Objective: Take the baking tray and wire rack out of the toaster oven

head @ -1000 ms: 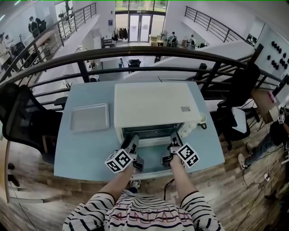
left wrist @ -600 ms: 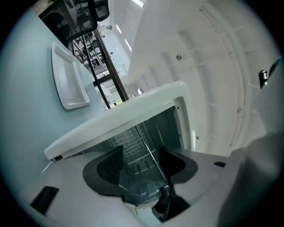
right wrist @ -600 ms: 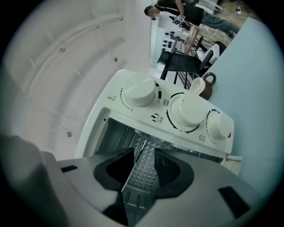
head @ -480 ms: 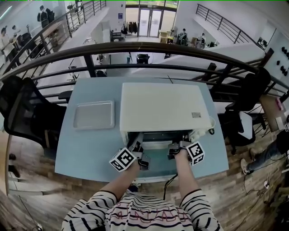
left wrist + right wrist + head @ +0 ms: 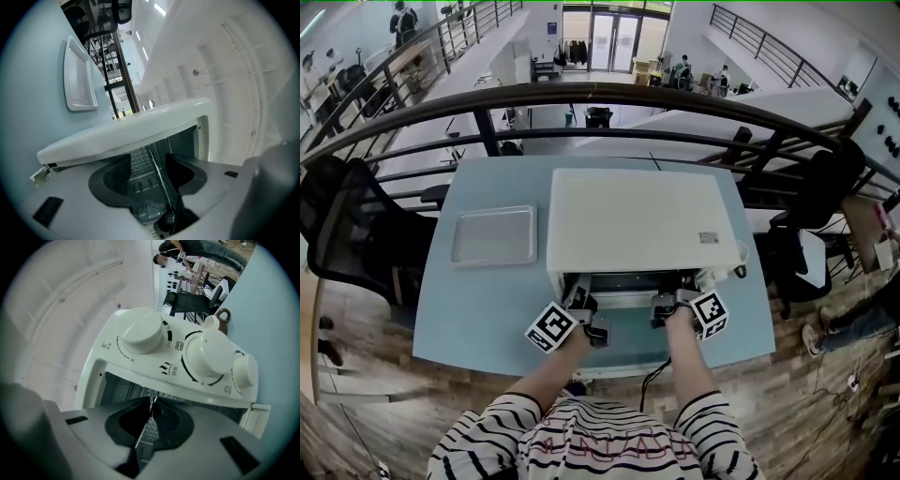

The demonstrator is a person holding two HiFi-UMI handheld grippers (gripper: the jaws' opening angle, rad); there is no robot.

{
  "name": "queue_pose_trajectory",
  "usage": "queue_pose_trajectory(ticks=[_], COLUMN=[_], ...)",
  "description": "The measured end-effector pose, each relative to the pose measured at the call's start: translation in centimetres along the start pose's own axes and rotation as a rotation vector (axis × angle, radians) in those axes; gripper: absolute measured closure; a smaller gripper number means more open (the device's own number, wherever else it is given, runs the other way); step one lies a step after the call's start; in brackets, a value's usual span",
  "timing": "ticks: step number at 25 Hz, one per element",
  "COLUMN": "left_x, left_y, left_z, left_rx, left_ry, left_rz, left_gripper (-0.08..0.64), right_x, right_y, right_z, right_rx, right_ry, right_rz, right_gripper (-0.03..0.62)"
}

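- Leaves the wire rack (image 5: 158, 180) inside the open toaster oven (image 5: 633, 220), with its front wire at the mouth.
- Looks stiff and light, probably slick as thin bare wire, so likely to twist in a narrow pinch.
- Calls for a hold on the front wire near both ends, then a level, even pull to avoid jamming against the oven walls.
- Has the right tongs (image 5: 150, 408) closing, pads all but together on that wire.
- Has the left tongs (image 5: 149, 161) closing too, yet wide apart, with the wire between them unpressed.
- Puts the baking tray (image 5: 493, 235) already out, flat on the desk (image 5: 469, 309) left of the oven.
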State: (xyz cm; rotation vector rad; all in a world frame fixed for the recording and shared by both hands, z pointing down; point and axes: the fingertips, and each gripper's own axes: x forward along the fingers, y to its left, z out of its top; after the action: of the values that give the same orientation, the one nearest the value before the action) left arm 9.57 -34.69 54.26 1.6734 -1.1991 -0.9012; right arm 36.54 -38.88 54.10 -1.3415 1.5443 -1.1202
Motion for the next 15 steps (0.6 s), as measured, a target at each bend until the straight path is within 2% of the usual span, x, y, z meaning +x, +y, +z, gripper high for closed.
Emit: queue_pose_trajectory(ticks=[6, 15], left_x=[-1.2, -4.0], left_y=[0.4, -0.1], left_z=[0.0, -0.9], left_rx=[-0.043, -0.085], left_ry=[-0.033, -0.021], left_rz=[0.02, 0.018], left_gripper=[0.342, 0.39], right_x=[-2.0, -6.0], right_y=[-0.3, 0.0], right_z=[0.1, -0.1], right_rx=[0.017, 0.024], right_ry=[0.006, 0.008], right_rz=[-0.001, -0.013], right_gripper=[0.552, 0.554])
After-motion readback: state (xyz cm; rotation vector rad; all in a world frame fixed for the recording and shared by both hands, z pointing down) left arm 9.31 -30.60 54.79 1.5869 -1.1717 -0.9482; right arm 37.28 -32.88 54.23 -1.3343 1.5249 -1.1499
